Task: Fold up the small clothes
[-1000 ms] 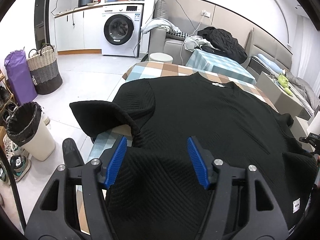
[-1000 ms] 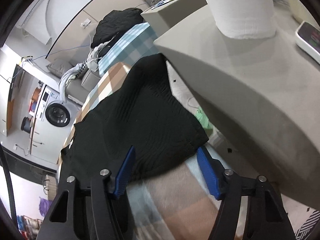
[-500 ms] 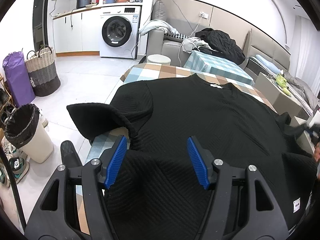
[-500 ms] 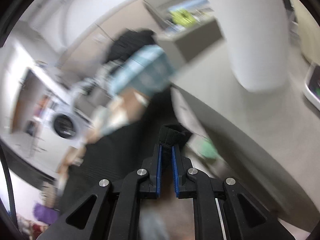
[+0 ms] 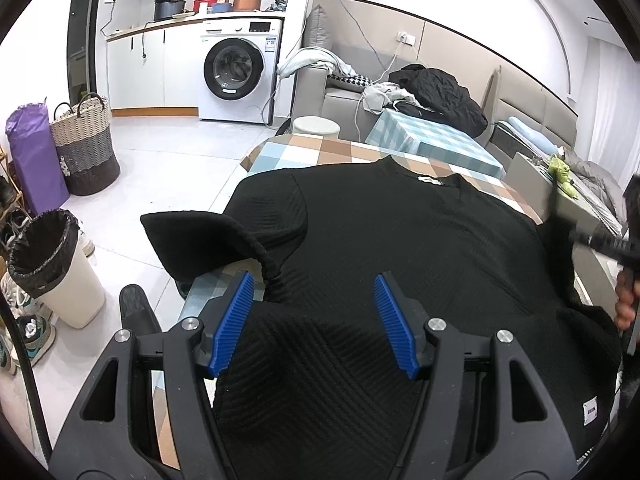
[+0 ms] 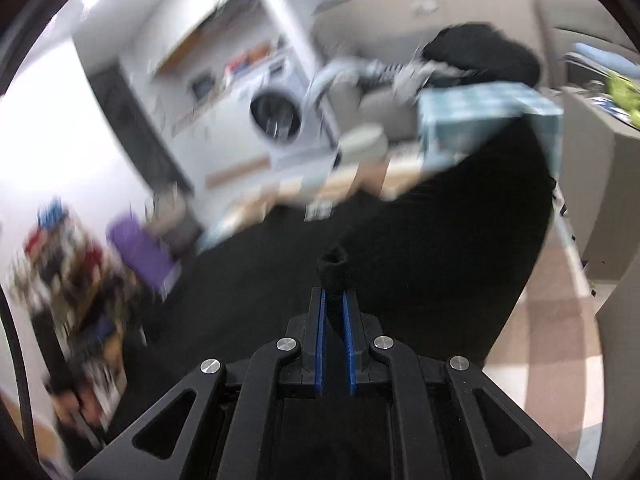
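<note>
Black sweater (image 5: 420, 248) spread on checked table (image 5: 320, 152); left gripper (image 5: 316, 316) jaws apart above hem, right gripper (image 6: 334, 300) clamped on sleeve (image 6: 332, 268).

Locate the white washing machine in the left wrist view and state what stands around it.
The washing machine stands at upper centre-left against the back wall, under the countertop, with white cabinets to its left and the grey sofa to its right.

Bright, even indoor light; sharp left view, heavy motion blur in right; fisheye-bent, dark-vignetted edges.
</note>
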Demonstrator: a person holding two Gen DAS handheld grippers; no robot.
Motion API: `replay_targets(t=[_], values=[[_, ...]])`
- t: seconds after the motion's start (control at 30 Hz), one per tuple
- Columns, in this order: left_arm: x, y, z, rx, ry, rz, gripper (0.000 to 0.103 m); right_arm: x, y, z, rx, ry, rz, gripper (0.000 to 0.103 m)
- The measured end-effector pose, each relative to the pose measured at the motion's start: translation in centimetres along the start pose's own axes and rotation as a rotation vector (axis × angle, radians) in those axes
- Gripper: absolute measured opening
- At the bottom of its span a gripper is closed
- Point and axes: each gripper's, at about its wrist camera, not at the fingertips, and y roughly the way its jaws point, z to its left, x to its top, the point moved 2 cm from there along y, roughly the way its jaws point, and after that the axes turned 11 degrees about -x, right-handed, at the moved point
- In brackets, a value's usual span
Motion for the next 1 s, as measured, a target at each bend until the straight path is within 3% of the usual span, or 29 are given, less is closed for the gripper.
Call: replay_targets(t=[0.1,0.27,0.43,0.5,0.7,0.9,1.0], values=[[-0.1,0.1,0.1,0.004,0.001,0.007,0.061,-2.2,1.9,0.9,-0.013,-0.084,0.13,0.01],[0.1,0.4,0.5,0.019,-0.023,0.019,0.061,-4.2,3.0,-0.5,-0.075,-0.059,0.208,0.04],[0.1,-0.3,3.2,0.039,-0.141,0.02,0.062,-6.8,2.5,-2.3,-0.17,0.01,0.272,0.04],[0.0,-0.9,4.8,0.058,-0.196,0.017,0.068,-6.4,2.1,-2.3,-0.167,0.035,0.254,0.042],[1.1,-0.9,8.7,0.069,-0.336,0.008,0.073,-6.7,-0.9,-2.2,-0.138,0.11,0.179,0.049],[3.7,2.6,12.0,0.001,-0.54,0.026,0.073,-6.5,-2.7,-1.4,-0.125,0.152,0.127,0.049],[4.5,4.7,13.8,0.01,-0.635,0.054,0.073,-6.7,-3.2,-1.1,-0.126,0.173,0.109,0.05]])
